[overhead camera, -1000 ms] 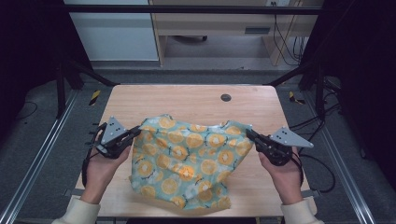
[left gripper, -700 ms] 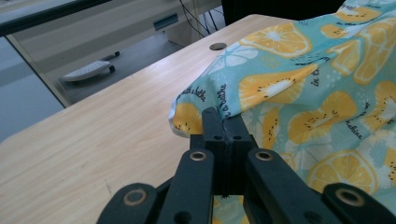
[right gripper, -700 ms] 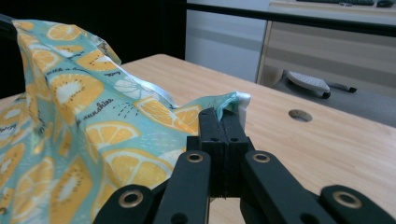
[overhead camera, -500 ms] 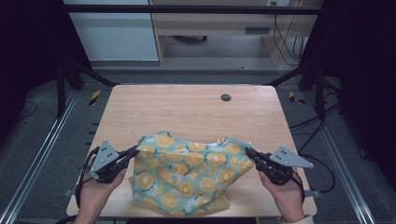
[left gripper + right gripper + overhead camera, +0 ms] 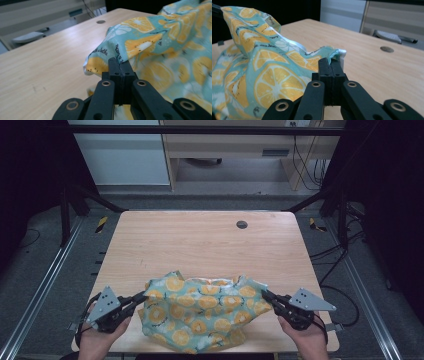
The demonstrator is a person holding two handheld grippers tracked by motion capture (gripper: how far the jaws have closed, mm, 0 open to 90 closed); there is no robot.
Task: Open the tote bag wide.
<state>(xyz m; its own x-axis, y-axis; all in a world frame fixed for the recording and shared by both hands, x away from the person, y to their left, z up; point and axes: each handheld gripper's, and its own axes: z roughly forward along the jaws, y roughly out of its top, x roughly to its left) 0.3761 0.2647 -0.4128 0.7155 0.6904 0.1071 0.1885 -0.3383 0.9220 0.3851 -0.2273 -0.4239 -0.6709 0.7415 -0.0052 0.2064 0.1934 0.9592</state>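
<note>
A teal cloth printed with orange and lemon slices point(image 5: 202, 312) lies bunched near the front edge of the wooden table point(image 5: 200, 245). My left gripper point(image 5: 142, 296) is shut on the cloth's left corner point(image 5: 100, 63), with its jaws pressed together over the fabric. On the other side my right gripper point(image 5: 264, 294) is shut on the cloth's right corner point(image 5: 334, 56). The cloth sags between the two grippers, and its lower part drapes toward the table's front edge.
A small round dark grommet point(image 5: 242, 224) sits in the tabletop at the far right. Bare wood stretches across the back half of the table. Metal frame rails point(image 5: 45, 285) run along both sides, and cables point(image 5: 335, 270) lie on the floor to the right.
Both grippers have pulled the cloth toward the table's front edge, staying shut on its corners. The cloth now hangs lower and more bunched between them.
</note>
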